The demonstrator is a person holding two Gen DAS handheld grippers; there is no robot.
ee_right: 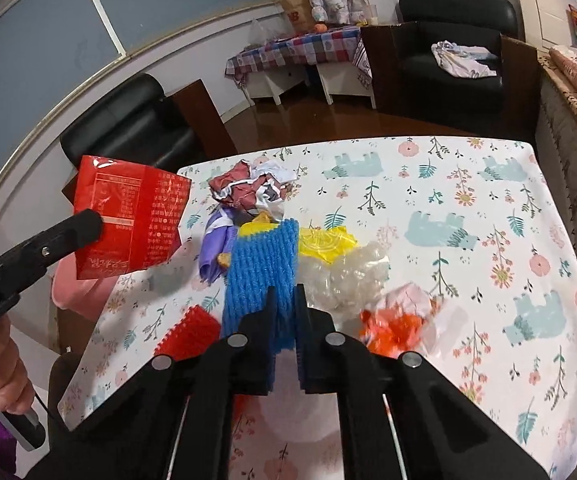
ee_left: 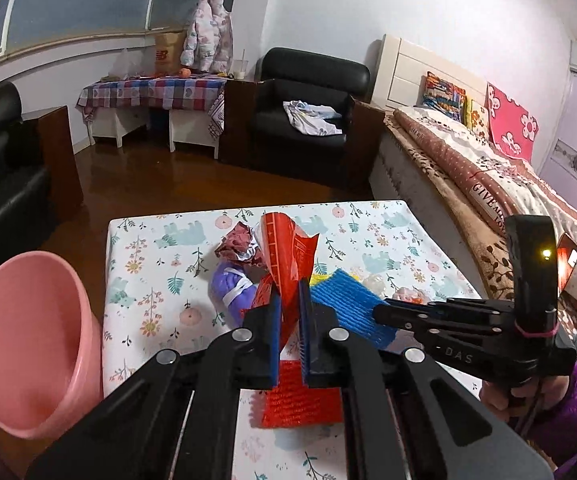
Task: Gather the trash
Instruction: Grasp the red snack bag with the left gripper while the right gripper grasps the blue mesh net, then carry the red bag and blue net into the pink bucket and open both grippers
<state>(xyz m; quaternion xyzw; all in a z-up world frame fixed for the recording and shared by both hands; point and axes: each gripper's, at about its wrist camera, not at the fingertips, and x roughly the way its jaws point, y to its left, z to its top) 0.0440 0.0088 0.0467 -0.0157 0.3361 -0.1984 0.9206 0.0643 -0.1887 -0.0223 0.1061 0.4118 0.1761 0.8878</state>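
My left gripper is shut on a red foil wrapper and holds it above the floral table. In the right wrist view that wrapper hangs at the left from the left gripper. My right gripper is shut on a blue foam net that rests on the table. Around it lie a red foam net, a purple wrapper, crumpled paper, a yellow wrapper, clear plastic and an orange-white wrapper.
A pink bin stands on the floor against the table's left edge. A bed runs along the right side. A black armchair and a checked side table stand at the far wall, across the brown floor.
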